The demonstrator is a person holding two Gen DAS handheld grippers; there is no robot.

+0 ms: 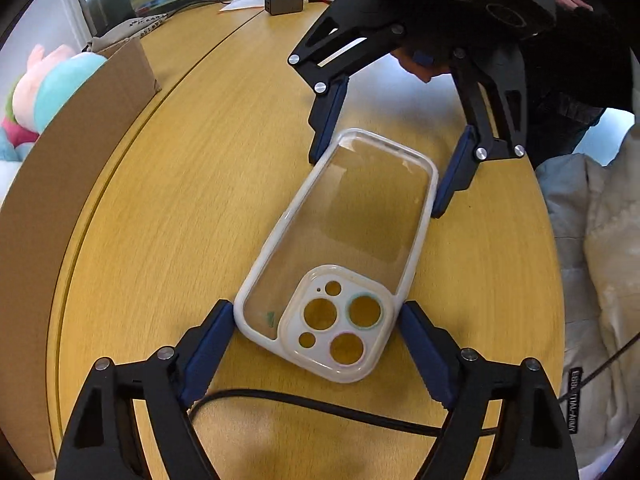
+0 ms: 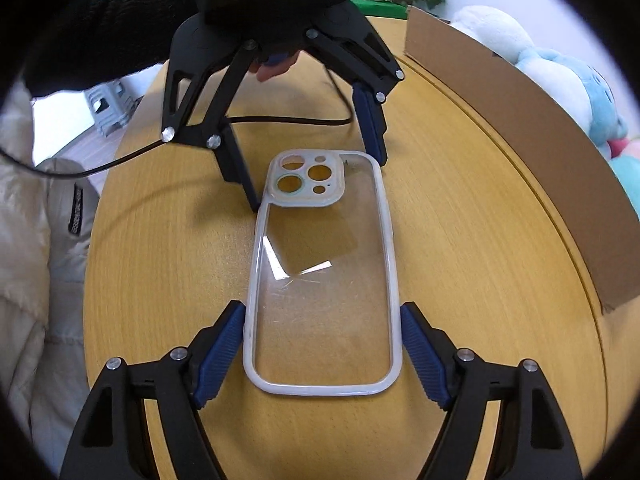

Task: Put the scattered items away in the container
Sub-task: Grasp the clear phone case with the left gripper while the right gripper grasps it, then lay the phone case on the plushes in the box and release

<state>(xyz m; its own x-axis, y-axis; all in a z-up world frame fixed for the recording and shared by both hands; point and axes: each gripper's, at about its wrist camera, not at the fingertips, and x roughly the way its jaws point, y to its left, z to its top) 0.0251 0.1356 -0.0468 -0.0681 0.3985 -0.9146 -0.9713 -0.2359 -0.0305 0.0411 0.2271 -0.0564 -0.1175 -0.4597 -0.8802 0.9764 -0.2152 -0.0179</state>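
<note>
A clear phone case (image 1: 340, 224) with a white rim and camera cut-outs lies flat on the wooden table (image 1: 168, 220). My left gripper (image 1: 316, 308) straddles its camera end, and both blue pads rest against the rim. My right gripper (image 2: 322, 308) straddles the plain end of the phone case (image 2: 324, 280), its pads pressed on the two long sides. Each gripper also shows from the opposite camera: the right gripper (image 1: 376, 184) at the far end, the left gripper (image 2: 318, 185) by the cut-outs. A brown cardboard box (image 1: 80, 152) stands along the table's side.
Plush toys (image 2: 560, 72) sit behind the cardboard box (image 2: 520, 152). A black cable (image 1: 320, 404) crosses the table under my left gripper. A pale padded jacket (image 1: 592, 260) hangs off the table's edge. A small black block (image 1: 284, 2) and papers lie at the far end.
</note>
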